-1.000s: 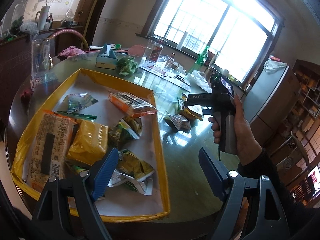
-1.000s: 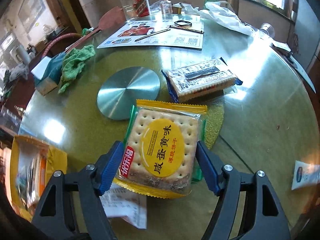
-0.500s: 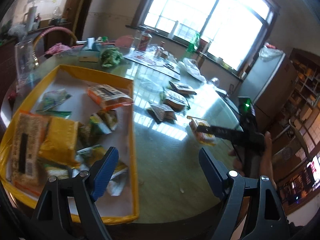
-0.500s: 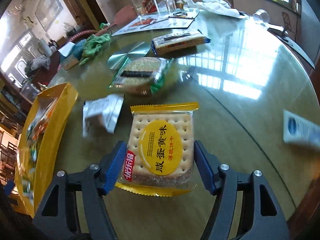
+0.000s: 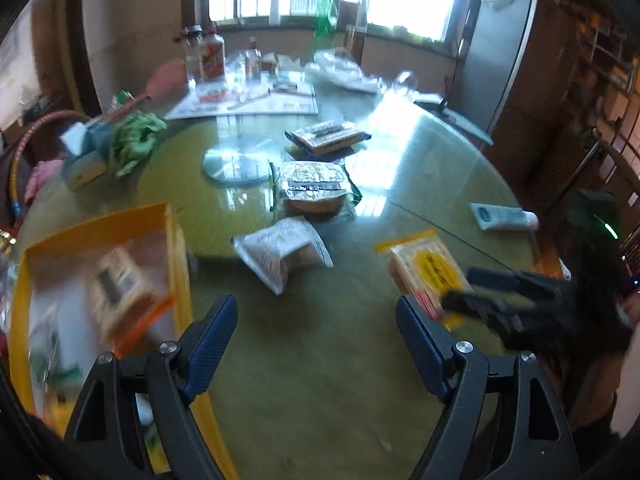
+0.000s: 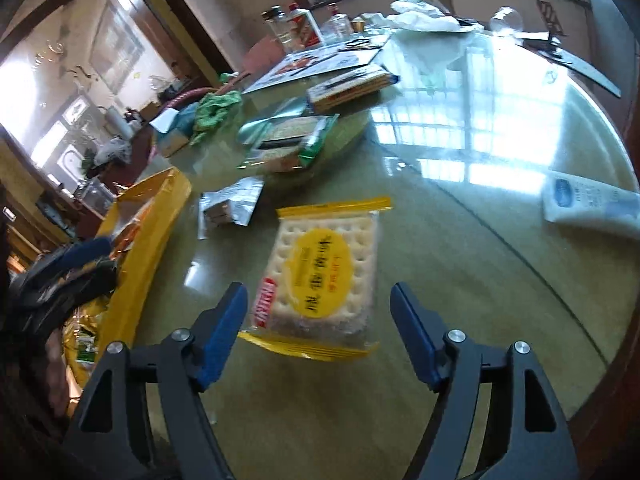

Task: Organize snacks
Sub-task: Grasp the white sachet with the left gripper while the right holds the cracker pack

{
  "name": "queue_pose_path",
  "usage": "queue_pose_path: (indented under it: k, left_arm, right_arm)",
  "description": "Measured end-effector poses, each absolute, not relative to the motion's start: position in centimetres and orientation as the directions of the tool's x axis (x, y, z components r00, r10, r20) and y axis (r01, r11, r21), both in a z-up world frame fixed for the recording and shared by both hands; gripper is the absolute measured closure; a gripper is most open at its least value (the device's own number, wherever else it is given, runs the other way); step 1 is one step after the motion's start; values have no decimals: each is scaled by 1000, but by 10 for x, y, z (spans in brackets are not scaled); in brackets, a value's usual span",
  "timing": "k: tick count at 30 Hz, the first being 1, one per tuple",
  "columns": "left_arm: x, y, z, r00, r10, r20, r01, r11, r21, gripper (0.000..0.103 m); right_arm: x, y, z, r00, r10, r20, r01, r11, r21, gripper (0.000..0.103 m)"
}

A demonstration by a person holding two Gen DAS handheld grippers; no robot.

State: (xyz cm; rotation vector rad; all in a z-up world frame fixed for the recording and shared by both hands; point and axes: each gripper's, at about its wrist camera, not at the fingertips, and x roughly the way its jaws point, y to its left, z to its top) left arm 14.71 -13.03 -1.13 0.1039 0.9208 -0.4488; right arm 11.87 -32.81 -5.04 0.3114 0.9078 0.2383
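The right gripper has just been opening – its jaws stand wide, clear of the cracker packet lying on the worktop at lower centre. The left gripper is wide apart and empty, yellow tray at lower left.

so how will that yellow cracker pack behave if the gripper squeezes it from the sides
The cracker pack looks flat and blocky, so it probably holds its shape. Its glossy wrapper may slip on the pads. The crackers visible through the wrapper could crack under a hard squeeze.
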Motion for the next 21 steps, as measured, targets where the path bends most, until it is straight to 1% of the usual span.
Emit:
queue_pose_path:
  k: [3, 6, 9, 12, 16, 21]
  left_arm:
    - [183, -136, -20, 482, -339, -808, 425, 897, -123, 22]
    - [218, -135, -29, 465, -339, -818, 382, 910, -159, 22]
    - [240, -134, -36, 423, -387, -819, 389, 894, -222, 22]
    - [260, -138, -51, 328, -454, -828, 402, 860, -313, 21]
    - [256, -142, -65, 252, -480, -841, 406, 841, -358, 22]
    - [226, -148, -63, 208, -473, -856, 456, 821, -343, 21]
  right_arm:
    - [115, -330, -52, 597, 348, -722, -78, 922, 380, 29]
    - [112, -334, -57, 594, 350, -724, -73, 920, 385, 29]
    - [109, -341, -59, 600, 359, -715, -73, 915, 398, 29]
    - [109, -345, -58, 592, 376, -713, -77, 907, 415, 29]
    - [109, -344, -57, 591, 384, -709, -87, 904, 418, 29]
    - [108, -343, -58, 586, 389, -711, -91, 903, 419, 29]
